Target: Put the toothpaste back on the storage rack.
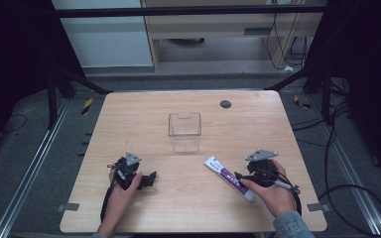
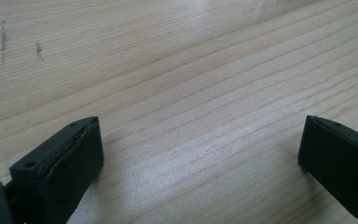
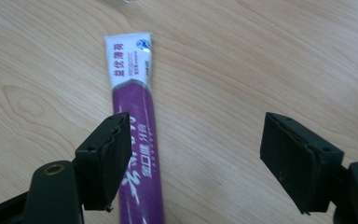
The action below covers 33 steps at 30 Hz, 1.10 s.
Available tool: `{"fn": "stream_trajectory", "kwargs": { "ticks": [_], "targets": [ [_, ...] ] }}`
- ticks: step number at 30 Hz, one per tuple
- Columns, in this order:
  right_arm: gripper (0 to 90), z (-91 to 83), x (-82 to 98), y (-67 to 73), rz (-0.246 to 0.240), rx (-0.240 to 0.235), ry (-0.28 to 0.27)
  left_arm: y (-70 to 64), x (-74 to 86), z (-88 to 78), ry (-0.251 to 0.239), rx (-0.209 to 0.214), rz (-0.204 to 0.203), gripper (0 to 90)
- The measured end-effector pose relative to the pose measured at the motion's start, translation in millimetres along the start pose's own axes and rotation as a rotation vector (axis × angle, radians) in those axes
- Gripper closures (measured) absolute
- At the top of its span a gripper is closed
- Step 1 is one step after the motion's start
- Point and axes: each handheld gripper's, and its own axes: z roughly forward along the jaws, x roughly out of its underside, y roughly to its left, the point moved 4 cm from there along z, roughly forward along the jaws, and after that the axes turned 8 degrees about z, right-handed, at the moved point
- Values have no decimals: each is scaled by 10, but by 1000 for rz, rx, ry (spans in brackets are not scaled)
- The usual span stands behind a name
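Black jaws of our right gripper (image 3: pixel 196 158) stand apart above the purple toothpaste tube (image 3: pixel 137 140), gripping nothing; its length runs straight away from us, passing beside the left jaw, off-centre in the gap. We judge the right hand nearer to it. Our left gripper (image 2: pixel 198 158) rests wide open over bare table (image 2: pixel 177 70), well apart from the tube.

Light wooden table (image 1: pixel 188 208), grain running lengthwise. Clear plastic box (image 1: pixel 184 131) upright near table centre, open top. Small dark round disc (image 1: pixel 225 103) near far edge, well apart from box. Grey floor (image 1: pixel 34 144) around table, black cables (image 1: pixel 347 193) trailing at right.
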Motion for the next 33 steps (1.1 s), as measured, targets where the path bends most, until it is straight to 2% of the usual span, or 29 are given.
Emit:
{"fn": "stream_trajectory", "kwargs": {
  "ticks": [5, 8, 15, 19, 22, 25, 27, 33],
  "targets": [
    [243, 90, -49, 64, 3, -13, 9, -1, 3, -3, 1, 1, 1, 0],
    [234, 152, -63, 155, -27, -31, 16, -8, 6, -9, 3, -1, -1, 0],
    [243, 198, -87, 171, -25, -31, 44, -8, 1, -4, 3, -1, -1, 0],
    [244, 216, -114, 197, -41, -27, 48, -9, -6, 2, 3, -3, -2, 0],
    [249, 241, -102, 220, -46, -15, 71, -11, -5, 1, 3, -5, -4, 0],
    [267, 242, -104, 219, -48, 0, 67, -12, -4, 2, 1, -6, -6, 0],
    [276, 241, -104, 217, -38, 0, 70, -12, -5, 2, 1, -6, -7, 0],
    [282, 259, -118, 228, -54, -3, 81, -12, -7, 3, 4, -7, -6, 0]
  ]
}}
